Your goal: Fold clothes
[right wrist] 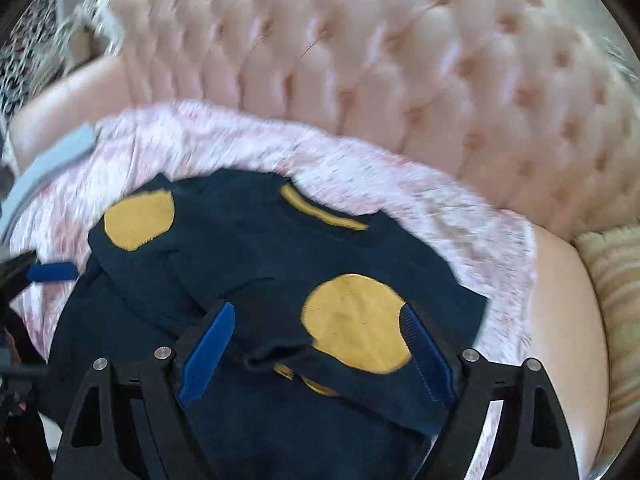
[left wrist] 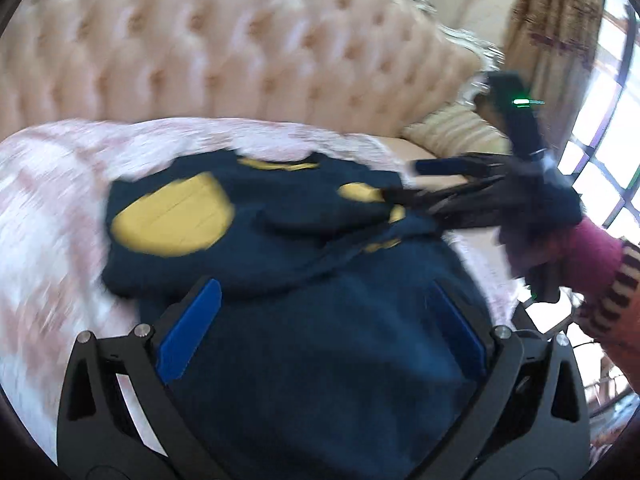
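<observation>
A navy sweater (left wrist: 280,280) with round yellow patches lies partly folded on a pink-and-white patterned bedspread (left wrist: 48,208), in front of a tufted cream headboard (left wrist: 224,48). Both views are smeared by motion blur.

In the left wrist view, the left gripper (left wrist: 320,324) hovers over the lower body of the sweater with its jaws spread wide. Its blue pads (left wrist: 190,330) stand far apart at about 7 and 5 o'clock of the picture, and only flat navy cloth shows between them; nothing is pinched. Whether the tips brush the cloth cannot be told.

The right gripper (left wrist: 400,188) reaches in from 3 o'clock in that view, held by a hand in a dark glove (left wrist: 532,216) with a pink and striped sleeve (left wrist: 600,264). Its fingers point toward the sweater's far right side, near a yellow patch (left wrist: 360,192).

In the right wrist view, the right gripper (right wrist: 320,344) also has its jaws well apart, though less than fully. A folded-over sleeve end (right wrist: 280,354) and the edge of a large yellow patch (right wrist: 356,324) lie in the gap between the blue pads (right wrist: 208,360). The pads do not press on the cloth, so nothing is gripped. The left gripper's blue tip (right wrist: 52,272) shows at 9 o'clock, beside the sweater's left edge. The yellow-trimmed neckline (right wrist: 324,208) sits toward 12 o'clock, nearest the headboard.
</observation>
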